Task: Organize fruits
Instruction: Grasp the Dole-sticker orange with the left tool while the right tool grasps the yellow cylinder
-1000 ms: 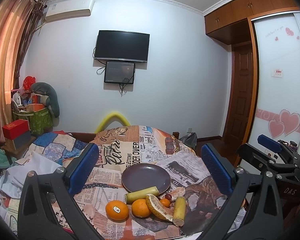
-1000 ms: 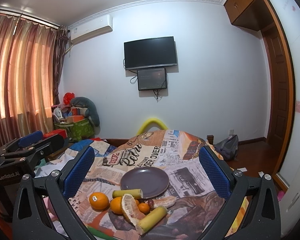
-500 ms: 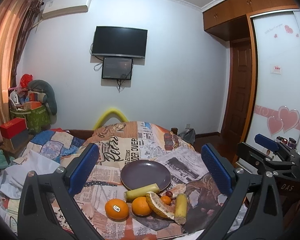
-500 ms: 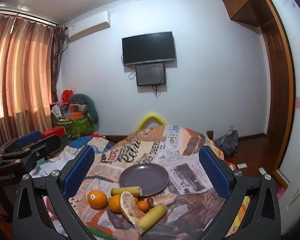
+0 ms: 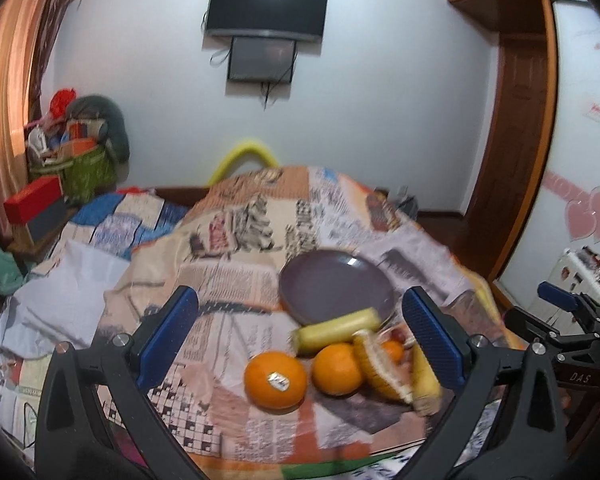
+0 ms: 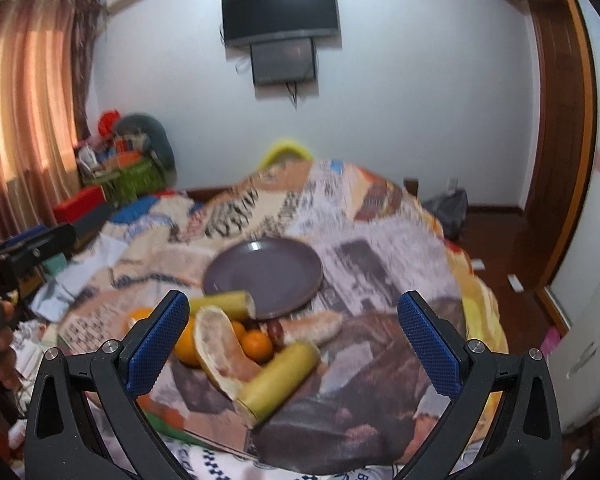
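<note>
An empty purple plate (image 5: 334,284) (image 6: 264,276) lies on a table covered with a newspaper-print cloth (image 5: 236,240). In front of it sits a cluster of fruit: a stickered orange (image 5: 275,378), a second orange (image 5: 336,368), a small tangerine (image 6: 257,345), a pomelo peel piece (image 6: 220,350), two yellow-green cane-like sticks (image 5: 338,330) (image 6: 278,376) and a dark date (image 6: 275,328). My left gripper (image 5: 300,340) is open above the oranges, holding nothing. My right gripper (image 6: 294,340) is open above the peel and stick, also holding nothing.
Cluttered bedding and white cloth (image 5: 64,300) lie left of the table, with boxes and a green bag (image 5: 88,168) beyond. A wall TV (image 5: 266,8) hangs ahead. A door (image 5: 516,128) and wardrobe stand right. The table's near edge (image 6: 220,446) is close below.
Both grippers have moved forward and down toward the fruit, which now looks larger and nearer. The left view has shifted leftward. Both stay open.
</note>
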`<state>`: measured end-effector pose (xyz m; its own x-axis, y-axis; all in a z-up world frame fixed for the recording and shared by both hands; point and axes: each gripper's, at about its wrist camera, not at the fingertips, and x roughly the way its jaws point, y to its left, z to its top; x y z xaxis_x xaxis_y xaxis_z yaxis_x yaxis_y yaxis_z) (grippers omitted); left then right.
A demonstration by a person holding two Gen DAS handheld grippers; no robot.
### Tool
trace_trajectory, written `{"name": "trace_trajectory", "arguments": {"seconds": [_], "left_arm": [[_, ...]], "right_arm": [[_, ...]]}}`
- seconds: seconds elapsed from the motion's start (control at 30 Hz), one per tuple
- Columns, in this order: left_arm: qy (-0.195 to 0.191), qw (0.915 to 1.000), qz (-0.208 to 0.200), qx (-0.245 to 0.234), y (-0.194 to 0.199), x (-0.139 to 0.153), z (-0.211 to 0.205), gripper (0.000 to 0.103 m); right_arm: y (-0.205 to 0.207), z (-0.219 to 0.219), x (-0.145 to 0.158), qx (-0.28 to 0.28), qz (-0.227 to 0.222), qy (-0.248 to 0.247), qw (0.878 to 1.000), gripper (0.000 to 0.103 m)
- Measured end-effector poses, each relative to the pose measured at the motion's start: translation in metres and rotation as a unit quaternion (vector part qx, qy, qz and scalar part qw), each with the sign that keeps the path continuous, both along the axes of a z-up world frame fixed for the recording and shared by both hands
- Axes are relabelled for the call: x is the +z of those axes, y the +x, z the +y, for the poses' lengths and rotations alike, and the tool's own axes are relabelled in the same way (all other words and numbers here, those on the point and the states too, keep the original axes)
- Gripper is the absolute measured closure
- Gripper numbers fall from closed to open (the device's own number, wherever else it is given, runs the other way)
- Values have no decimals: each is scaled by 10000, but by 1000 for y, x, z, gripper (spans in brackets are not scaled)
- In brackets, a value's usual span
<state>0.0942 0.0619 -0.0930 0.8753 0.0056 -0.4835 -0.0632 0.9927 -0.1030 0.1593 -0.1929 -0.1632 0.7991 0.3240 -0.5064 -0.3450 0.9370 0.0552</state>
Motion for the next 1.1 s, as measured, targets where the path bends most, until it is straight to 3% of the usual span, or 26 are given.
{"name": "trace_trajectory", "arguments": {"seconds": [0.2, 0.47, 0.6, 0.77, 1.1], "left_arm": [[-107, 9970, 763, -46, 30, -42, 14, 9], [-240, 9886, 1476, -184, 57, -87, 18, 9], [-270, 9843, 1732, -210, 63, -105, 18, 9], [-436, 9799, 1940, -162, 66, -120, 24, 9], [-520, 9756, 2124, -206, 75, -138, 19, 9]], "right_arm": [[26, 4, -36, -72, 709, -209, 9972, 0], [47, 13, -71, 52, 1445, -214, 9893, 0], [50, 19, -80, 137, 1622, -158, 9865, 5], [51, 28, -91, 207, 1764, -258, 9838, 24], [48, 17, -88, 528, 1648, -459, 9838, 31]]}}
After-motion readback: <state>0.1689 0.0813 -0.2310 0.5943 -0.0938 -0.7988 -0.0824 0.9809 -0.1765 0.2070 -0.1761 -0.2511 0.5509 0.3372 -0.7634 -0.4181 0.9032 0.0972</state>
